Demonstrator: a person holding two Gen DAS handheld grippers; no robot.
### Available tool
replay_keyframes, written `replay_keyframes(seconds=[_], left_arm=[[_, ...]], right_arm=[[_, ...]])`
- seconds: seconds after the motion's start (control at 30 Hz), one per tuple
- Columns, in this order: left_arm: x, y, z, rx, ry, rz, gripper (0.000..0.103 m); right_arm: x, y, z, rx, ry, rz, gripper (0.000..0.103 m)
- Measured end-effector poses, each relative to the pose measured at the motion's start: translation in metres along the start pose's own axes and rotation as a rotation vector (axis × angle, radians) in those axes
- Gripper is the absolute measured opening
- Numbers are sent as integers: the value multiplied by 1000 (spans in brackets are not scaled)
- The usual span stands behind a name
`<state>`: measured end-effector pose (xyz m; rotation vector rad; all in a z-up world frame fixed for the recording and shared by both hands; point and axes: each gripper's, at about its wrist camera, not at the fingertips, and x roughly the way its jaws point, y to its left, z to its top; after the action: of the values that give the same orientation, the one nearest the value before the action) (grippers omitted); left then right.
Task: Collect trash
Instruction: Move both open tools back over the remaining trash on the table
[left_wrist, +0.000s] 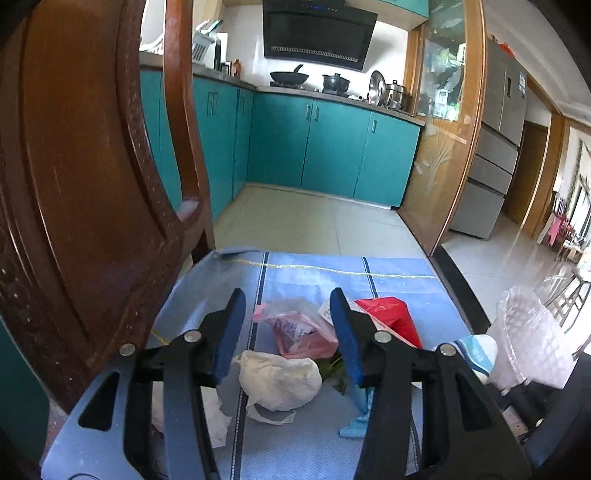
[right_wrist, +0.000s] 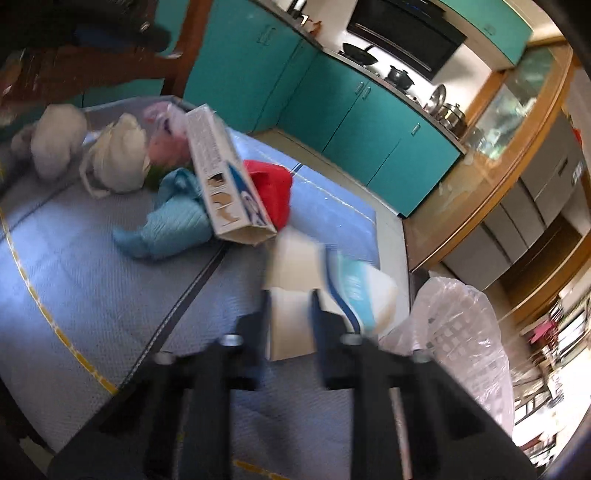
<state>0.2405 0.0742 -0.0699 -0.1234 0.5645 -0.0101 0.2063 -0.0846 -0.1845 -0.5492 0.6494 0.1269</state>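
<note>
Trash lies on a blue tablecloth (left_wrist: 314, 273). My left gripper (left_wrist: 290, 306) is open above a crumpled white bag (left_wrist: 280, 380), with a pink plastic bag (left_wrist: 299, 332) and a red bag (left_wrist: 391, 317) beyond it. My right gripper (right_wrist: 290, 295) is shut on a white and blue carton (right_wrist: 295, 291), held above the table's right edge; the carton also shows in the left wrist view (left_wrist: 476, 350). A white basket lined with clear plastic (right_wrist: 461, 332) stands just right of it, also seen in the left wrist view (left_wrist: 528, 339).
A long white box (right_wrist: 221, 173), a teal cloth (right_wrist: 173, 218), a red bag (right_wrist: 271, 188) and white bundles (right_wrist: 118, 158) lie on the cloth (right_wrist: 74, 277). A wooden chair back (left_wrist: 74, 184) rises at the left. Teal kitchen cabinets (left_wrist: 332, 147) stand beyond.
</note>
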Motion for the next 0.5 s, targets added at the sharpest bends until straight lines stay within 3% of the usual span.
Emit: replay_keyframes(seconds=[0.07, 0.23, 0.5], left_arm=[[3, 1, 0, -4, 16, -4, 48], [14, 5, -3, -12, 65, -3, 48], [34, 3, -14, -31, 172, -4, 51]], right_arm=[[-3, -2, -1, 4, -13, 17, 3], [-18, -16, -5, 77, -44, 117, 3], [-52, -33, -6, 146, -109, 480, 3]])
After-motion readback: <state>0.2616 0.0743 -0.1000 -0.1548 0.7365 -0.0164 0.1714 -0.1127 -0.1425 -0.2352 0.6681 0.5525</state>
